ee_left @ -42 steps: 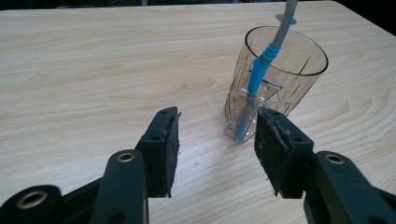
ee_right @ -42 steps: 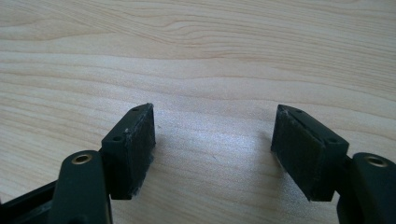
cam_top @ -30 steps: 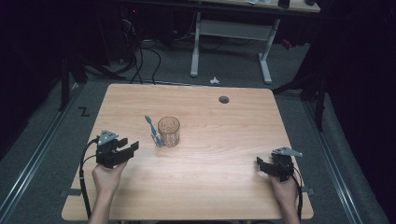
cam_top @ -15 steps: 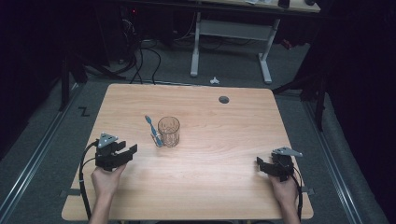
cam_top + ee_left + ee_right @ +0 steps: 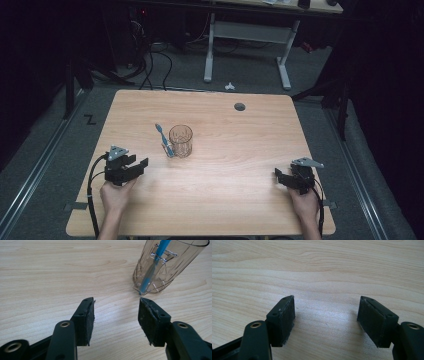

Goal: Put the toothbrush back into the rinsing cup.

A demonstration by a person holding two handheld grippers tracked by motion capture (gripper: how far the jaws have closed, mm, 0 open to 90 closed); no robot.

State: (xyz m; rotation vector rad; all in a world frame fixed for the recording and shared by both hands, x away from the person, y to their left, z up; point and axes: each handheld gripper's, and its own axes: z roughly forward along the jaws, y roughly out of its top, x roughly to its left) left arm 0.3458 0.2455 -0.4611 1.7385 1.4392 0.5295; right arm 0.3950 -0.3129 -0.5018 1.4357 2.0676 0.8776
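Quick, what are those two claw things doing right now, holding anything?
Left gripper: open, holding nothing.
Right gripper: open, holding nothing.

A dim room: grey floor (image 5: pixel 60 120), white-legged desk (image 5: pixel 250 35) behind, cables (image 5: pixel 150 60) trailing.

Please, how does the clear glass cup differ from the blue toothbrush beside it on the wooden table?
The clear ribbed glass cup stands upright, while the blue toothbrush lies flat on the table. The cup is wide, round and see-through; the toothbrush is thin, long and opaque blue. In the left gripper view the toothbrush shows through the cup's wall, so it lies behind the cup from there. Both rest on the light wooden table, close together, untouched by either gripper.
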